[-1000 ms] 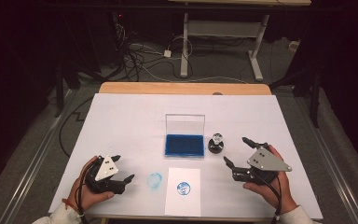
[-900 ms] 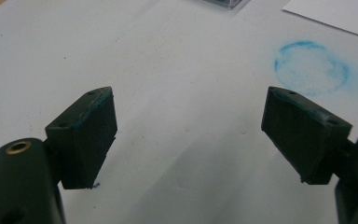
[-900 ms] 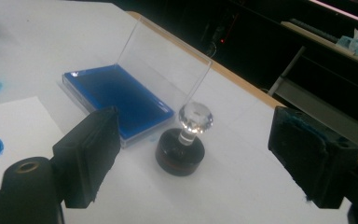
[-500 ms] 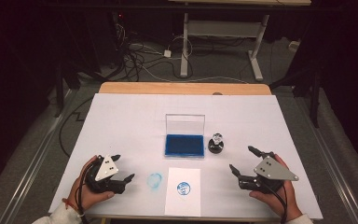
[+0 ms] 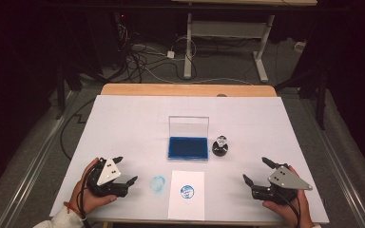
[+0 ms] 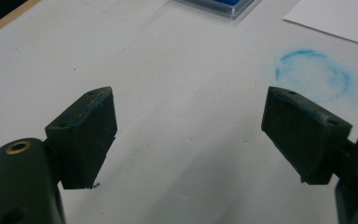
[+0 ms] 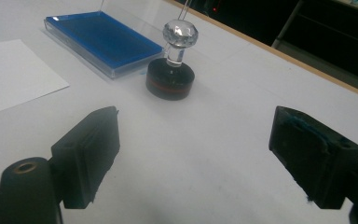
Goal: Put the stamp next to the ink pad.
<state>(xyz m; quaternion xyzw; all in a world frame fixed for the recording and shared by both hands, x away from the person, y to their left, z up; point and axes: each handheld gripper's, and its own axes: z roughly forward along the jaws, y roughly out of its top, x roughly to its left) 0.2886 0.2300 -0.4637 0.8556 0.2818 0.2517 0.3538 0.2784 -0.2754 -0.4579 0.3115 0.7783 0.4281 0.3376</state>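
Observation:
A blue ink pad [image 5: 187, 147] with its clear lid raised lies at the table's middle. Just right of it stands a round black stamp [image 5: 220, 146] with a crystal knob [image 7: 180, 32]. A white card [image 5: 186, 194] bearing a blue round print lies near the front edge, and a blue ink ring [image 5: 158, 183] marks the table beside it. My left gripper [image 5: 125, 169] rests at the front left, open and holding nothing. My right gripper [image 5: 255, 170] rests at the front right, open, well short of the stamp [image 7: 170, 79].
The white table top [image 5: 133, 123] ends in a wooden strip [image 5: 185, 90] at the far side. Beyond it are cables on the floor and a desk frame [image 5: 223, 33]. Bare surface lies between each gripper and the ink pad [image 7: 103, 42].
My right gripper has drawn back from beside the stamp toward the front right edge of the table. The left gripper has stayed put.

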